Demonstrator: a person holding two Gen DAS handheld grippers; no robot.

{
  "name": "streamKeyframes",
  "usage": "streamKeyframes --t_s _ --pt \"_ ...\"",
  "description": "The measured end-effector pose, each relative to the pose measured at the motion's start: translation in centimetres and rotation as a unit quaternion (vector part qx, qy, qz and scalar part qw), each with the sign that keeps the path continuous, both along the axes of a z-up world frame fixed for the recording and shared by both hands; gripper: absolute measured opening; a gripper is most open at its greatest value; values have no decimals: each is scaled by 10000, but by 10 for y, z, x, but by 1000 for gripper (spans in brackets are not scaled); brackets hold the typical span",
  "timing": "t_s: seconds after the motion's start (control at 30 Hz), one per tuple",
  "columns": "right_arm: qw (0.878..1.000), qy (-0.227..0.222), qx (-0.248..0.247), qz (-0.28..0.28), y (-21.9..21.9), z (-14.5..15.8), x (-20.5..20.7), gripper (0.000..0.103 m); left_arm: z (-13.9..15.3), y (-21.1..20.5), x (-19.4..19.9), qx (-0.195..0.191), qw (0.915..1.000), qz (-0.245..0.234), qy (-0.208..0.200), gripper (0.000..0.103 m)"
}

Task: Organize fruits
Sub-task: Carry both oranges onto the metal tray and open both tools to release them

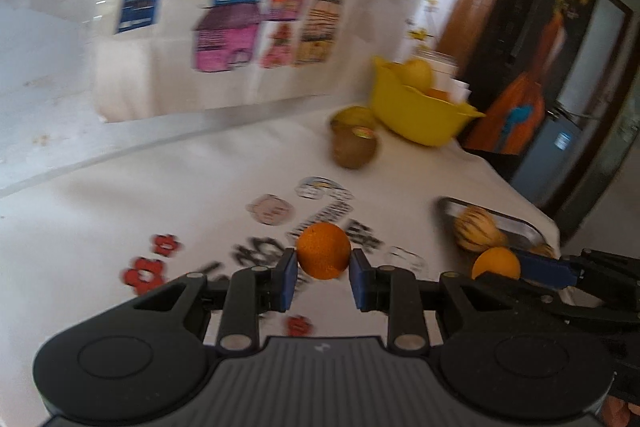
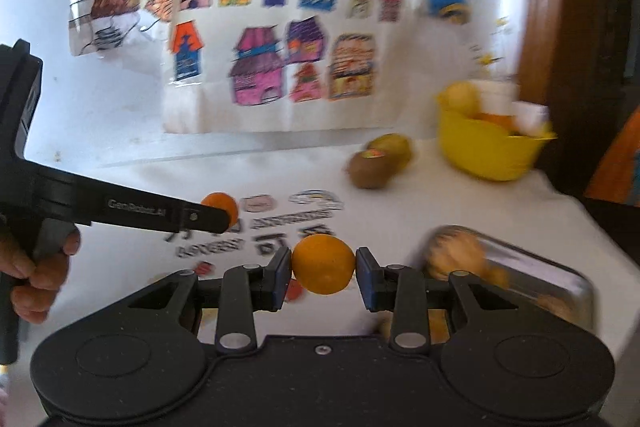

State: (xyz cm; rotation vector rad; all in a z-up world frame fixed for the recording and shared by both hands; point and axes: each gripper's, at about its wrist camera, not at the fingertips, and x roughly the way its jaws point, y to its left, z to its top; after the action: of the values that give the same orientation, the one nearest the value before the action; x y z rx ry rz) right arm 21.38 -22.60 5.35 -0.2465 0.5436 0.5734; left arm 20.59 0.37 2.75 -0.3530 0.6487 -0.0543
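Observation:
My left gripper (image 1: pixel 323 267) is shut on a small orange (image 1: pixel 323 256), held above the white table. My right gripper (image 2: pixel 323 269) is shut on a second orange (image 2: pixel 323 263), which also shows in the left wrist view as the orange (image 1: pixel 496 263) at lower right. In the right wrist view the left gripper (image 2: pixel 224 215) reaches in from the left, its orange (image 2: pixel 220 205) at the tip. A yellow bowl (image 1: pixel 416 111) with fruit stands at the far right; the same bowl (image 2: pixel 486 151) shows in the right wrist view. Two kiwis (image 1: pixel 354 143) lie in front of it.
A metal tray (image 2: pixel 560 279) at the right table edge holds a striped yellowish fruit (image 1: pixel 476 233) and other blurred fruit. Coloured drawings of houses (image 2: pixel 260 71) hang on the wall behind. Stickers (image 1: pixel 272 209) lie on the tablecloth. A hand (image 2: pixel 36 267) grips the left tool.

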Motion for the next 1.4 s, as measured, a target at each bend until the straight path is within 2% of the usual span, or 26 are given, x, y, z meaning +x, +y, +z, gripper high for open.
streamKeyframes --t_s 0.3,0.53,0.9,1.1,1.2,1.4 --pt "9958 -221 153 -875 -69 -1 -32 37 9 -61 -18 81 9971 -738 -136 30" --pt "9906 -274 192 -1324 -109 -10 -45 37 8 -104 -42 388 9899 -1362 -93 30" --pt "9897 -98 317 -1396 -137 -35 -57 37 14 -151 -69 947 9816 -1641 -228 30" --pt "9900 -28 429 -1345 -144 -41 -60 37 11 -167 -71 1054 9776 -1817 -85 30" --pt "9904 -58 425 -1311 -145 -40 -62 37 8 -172 -71 1140 9759 -1860 -50 26" --pt "9911 -33 447 -1251 -144 -42 -62 37 3 -174 -67 1137 9763 -1839 85 26"
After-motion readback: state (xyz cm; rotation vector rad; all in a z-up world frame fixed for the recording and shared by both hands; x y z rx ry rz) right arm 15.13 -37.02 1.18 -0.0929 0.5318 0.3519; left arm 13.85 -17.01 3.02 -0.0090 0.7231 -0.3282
